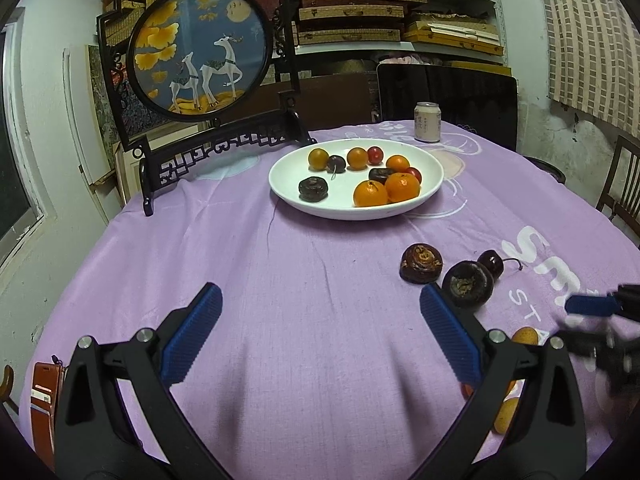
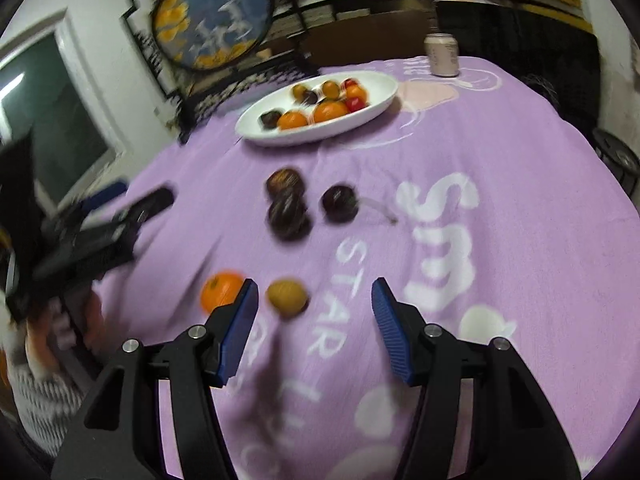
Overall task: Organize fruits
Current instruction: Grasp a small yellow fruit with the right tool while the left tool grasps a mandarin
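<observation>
A white plate (image 1: pixel 432 172) at the table's far middle holds several oranges, dark fruits and red cherries; it also shows in the right wrist view (image 2: pixel 384 94). On the purple cloth lie two dark brown fruits (image 1: pixel 421 263) (image 1: pixel 467 284), a dark cherry (image 1: pixel 491 263), a yellow fruit (image 2: pixel 287 297) and an orange (image 2: pixel 221 290). My left gripper (image 1: pixel 320 332) is open and empty above bare cloth, its right finger beside a dark fruit. My right gripper (image 2: pixel 315 328) is open and empty, with the yellow fruit just ahead between its fingertips. This view is blurred.
A framed round deer picture on a black stand (image 1: pixel 200 52) is at the table's back left. A drink can (image 1: pixel 427 122) stands behind the plate. Shelves of boxes line the back wall. A chair (image 1: pixel 624 184) is at the right. A brown wallet (image 1: pixel 42 400) lies near the left edge.
</observation>
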Tool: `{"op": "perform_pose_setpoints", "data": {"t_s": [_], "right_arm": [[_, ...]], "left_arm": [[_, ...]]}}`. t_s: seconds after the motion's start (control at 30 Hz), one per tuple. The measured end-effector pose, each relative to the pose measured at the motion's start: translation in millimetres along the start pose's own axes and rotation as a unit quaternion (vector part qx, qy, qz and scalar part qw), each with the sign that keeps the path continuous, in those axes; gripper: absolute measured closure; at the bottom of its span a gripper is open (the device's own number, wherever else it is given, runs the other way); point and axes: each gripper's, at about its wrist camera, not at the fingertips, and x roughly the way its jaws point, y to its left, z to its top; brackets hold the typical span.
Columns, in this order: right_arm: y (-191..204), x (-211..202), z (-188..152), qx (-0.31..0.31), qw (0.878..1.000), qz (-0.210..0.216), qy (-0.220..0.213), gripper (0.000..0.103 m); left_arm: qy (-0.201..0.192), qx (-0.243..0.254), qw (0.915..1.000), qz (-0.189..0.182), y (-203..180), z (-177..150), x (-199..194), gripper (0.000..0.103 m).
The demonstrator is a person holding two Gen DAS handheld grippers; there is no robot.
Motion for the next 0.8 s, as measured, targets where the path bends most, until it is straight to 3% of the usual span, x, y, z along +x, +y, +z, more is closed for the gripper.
{"op": "perform_pose_setpoints", "data": {"t_s": [0.3,0.6,0.67,0.8], "right_arm": [[42,3,-22,-0.071,0.997,0.022,0.026,0.047],[67,19,-25,-0.106,0.993,0.021,0.051,0.062],[69,24,-25,-0.11,0.992,0.016,0.06,0.077],[69,20,-27,-0.121,0.991,0.013,0.053,0.077]], "left_arm": [[0.009,-0.001,1.0,0.0,1,0,6,0.002],[0.013,0.003,0.9999,-0.001,-1,-1,8,0.002],[0.014,0.004,0.9999,-0.003,-1,0,8,0.002],[0.016,0.011,0.9996,-0.022,-5,-2,7,0.002]]}}
